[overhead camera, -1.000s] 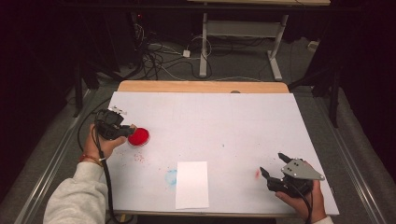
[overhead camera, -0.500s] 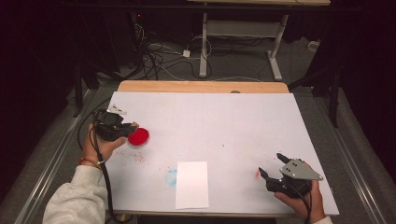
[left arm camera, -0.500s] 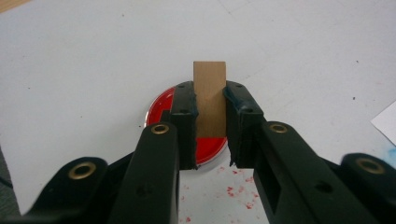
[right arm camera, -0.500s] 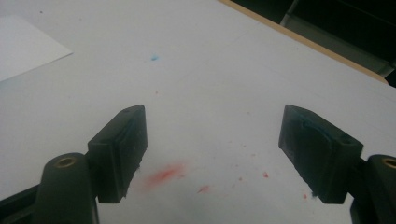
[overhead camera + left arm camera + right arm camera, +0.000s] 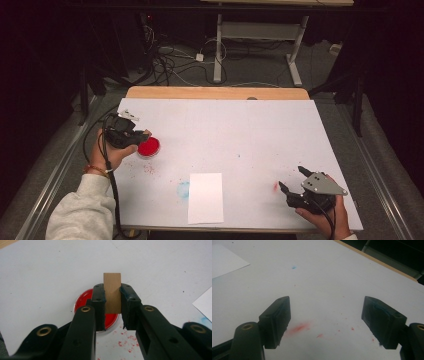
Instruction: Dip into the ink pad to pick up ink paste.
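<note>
A tan wooden block (image 5: pixel 112 292) stands over the red dish (image 5: pixel 149 147); near that dish lie red speckles, a white sheet (image 5: pixel 205 198), perhaps a blue smudge (image 5: pixel 183 189).

1. The left claw (image 5: pixel 112 312) is black, built of two thick arms with brass-coloured rivets at the joints and small dark screws set in the pad blocks
2. Its pads (image 5: pixel 98 302) are dark, with a bluish tinge along the inner faces
3. A black cable (image 5: pixel 111 185) trails from it along a light grey sleeve (image 5: pixel 82 212), and a thin orange band (image 5: pixel 95 170) circles the wrist
4. The right claw (image 5: pixel 292 182) is black too, topped by a grey three-cornered plate (image 5: pixel 322 184) with dark screw heads
5. Its pads (image 5: pixel 279 320) are blocky, bluish-black, with frayed lower edges
</note>
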`<move>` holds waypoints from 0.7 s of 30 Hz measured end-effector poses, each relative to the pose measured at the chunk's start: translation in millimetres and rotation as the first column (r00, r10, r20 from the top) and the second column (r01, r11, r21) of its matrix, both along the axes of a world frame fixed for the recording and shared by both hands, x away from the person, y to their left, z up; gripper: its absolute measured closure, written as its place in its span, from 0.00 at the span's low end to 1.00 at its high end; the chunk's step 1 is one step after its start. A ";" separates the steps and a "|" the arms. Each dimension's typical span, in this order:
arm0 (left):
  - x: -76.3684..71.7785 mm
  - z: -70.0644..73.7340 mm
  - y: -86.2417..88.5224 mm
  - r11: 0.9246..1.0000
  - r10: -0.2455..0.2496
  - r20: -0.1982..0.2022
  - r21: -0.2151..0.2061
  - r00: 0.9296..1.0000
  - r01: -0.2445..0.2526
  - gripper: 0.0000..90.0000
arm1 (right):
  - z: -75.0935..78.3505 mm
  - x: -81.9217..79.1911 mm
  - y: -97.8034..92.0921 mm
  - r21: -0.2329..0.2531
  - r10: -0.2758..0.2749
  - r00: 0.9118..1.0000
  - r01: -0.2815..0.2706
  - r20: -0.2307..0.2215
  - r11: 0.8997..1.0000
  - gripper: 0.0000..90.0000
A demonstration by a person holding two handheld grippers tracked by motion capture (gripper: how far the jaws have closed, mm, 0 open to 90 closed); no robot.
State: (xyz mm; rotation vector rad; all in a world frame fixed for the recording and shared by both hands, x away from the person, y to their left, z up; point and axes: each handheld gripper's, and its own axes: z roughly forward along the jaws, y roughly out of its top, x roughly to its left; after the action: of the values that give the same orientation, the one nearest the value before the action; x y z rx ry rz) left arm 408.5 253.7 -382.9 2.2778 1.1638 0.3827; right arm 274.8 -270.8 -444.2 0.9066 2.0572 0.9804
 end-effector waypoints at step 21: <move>30.1 -48.5 8.5 1.000 0.020 -0.178 0.013 0.984 -0.018 0.82 | -1.0 -0.9 0.8 -0.010 0.001 1.000 -0.001 -0.002 1.000 0.27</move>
State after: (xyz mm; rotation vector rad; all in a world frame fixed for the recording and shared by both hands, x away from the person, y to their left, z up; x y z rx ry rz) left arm 438.7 262.2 -431.4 2.3506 1.2748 0.1964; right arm 273.9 -270.0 -445.2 0.9015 2.0625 0.9691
